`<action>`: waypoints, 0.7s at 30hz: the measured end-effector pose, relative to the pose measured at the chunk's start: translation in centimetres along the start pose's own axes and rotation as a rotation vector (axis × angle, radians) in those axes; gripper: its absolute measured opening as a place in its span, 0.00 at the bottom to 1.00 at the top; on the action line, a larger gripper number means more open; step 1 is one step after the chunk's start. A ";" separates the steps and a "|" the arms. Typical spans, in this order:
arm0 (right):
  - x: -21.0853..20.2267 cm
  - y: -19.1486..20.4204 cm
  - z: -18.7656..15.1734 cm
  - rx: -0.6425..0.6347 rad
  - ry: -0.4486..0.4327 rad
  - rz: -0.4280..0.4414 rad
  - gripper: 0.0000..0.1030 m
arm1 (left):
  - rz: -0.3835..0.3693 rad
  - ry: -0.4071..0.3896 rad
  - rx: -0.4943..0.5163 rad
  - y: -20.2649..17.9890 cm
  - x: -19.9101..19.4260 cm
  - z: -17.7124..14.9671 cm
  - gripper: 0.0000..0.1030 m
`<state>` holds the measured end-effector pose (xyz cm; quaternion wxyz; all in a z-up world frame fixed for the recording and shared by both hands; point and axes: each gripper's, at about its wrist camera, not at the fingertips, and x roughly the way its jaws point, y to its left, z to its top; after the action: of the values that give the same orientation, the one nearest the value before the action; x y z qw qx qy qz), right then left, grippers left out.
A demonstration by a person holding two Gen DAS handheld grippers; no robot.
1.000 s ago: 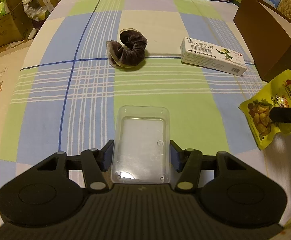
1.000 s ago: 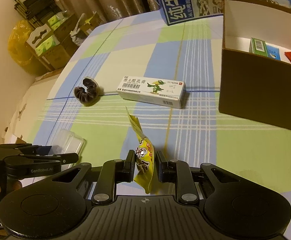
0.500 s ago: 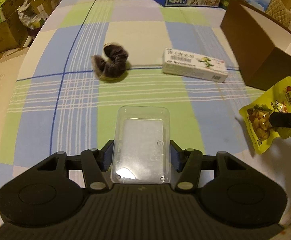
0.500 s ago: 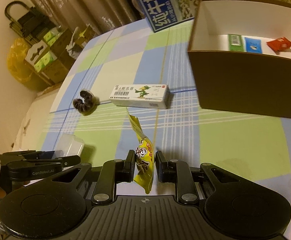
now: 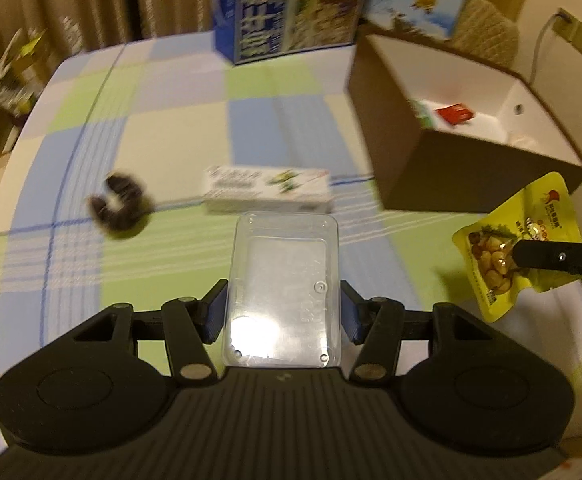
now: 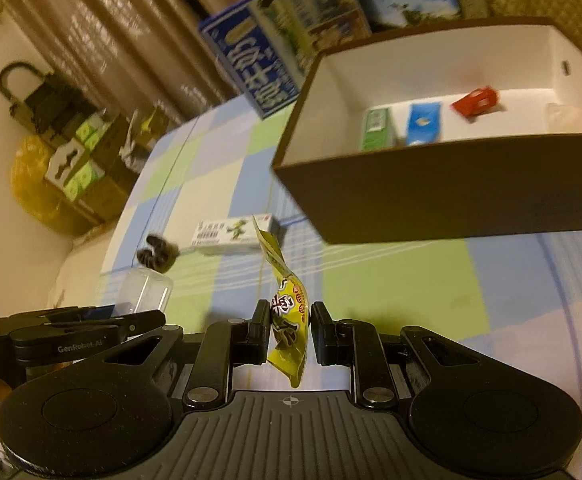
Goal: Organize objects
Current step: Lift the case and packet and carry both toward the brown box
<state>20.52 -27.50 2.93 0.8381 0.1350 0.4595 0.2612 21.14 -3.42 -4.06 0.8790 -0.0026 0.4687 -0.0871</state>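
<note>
My left gripper (image 5: 283, 316) is shut on a clear plastic box (image 5: 285, 280), held level above the checked tablecloth. My right gripper (image 6: 289, 332) is shut on a yellow snack pouch (image 6: 287, 320), which hangs upright between its fingers; the left wrist view shows the same pouch (image 5: 503, 248) at the right. A brown cardboard box (image 6: 451, 196) with white inner walls stands ahead of the right gripper, holding a green packet, a blue packet and a red item. A white ointment carton (image 5: 267, 190) and a dark scrunchie (image 5: 121, 204) lie on the cloth beyond the clear box.
A large blue milk carton (image 5: 287, 8) and another printed box stand at the table's far edge. Cardboard boxes and a yellow bag (image 6: 35, 184) sit on the floor at the left. A wall socket (image 5: 575, 34) is at the far right.
Both grippers have risen and tilted up with their loads. The brown box now shows its inside in both views. The carton and scrunchie lie closer to the clear box in view.
</note>
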 end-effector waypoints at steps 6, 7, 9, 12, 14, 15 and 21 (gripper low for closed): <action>-4.1 -2.5 1.9 0.029 -0.087 -0.006 0.18 | -0.055 -0.044 0.055 -4.6 -0.2 2.3 0.50; -4.8 -2.9 2.3 0.035 -0.103 -0.009 0.18 | -0.064 -0.051 0.063 -5.3 -0.1 2.8 0.50; -6.0 -3.9 3.2 0.038 -0.132 -0.015 0.18 | -0.083 -0.068 0.078 -6.9 0.0 3.8 0.50; -7.6 -5.3 4.8 0.039 -0.179 -0.031 0.18 | -0.102 -0.096 0.108 -9.2 0.1 5.6 0.50; -8.5 -6.2 6.0 0.037 -0.207 -0.041 0.18 | -0.114 -0.113 0.128 -10.9 0.4 6.9 0.50; -8.9 -6.7 6.7 0.036 -0.225 -0.049 0.18 | -0.116 -0.116 0.135 -11.6 0.6 7.5 0.50; -9.8 -9.3 9.9 0.016 -0.278 -0.103 0.18 | -0.123 -0.126 0.166 -16.2 2.7 11.3 0.50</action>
<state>27.48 -40.57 10.80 0.9048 0.1531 0.3474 0.1930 29.49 -20.66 1.49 0.8969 0.0357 0.4028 -0.1791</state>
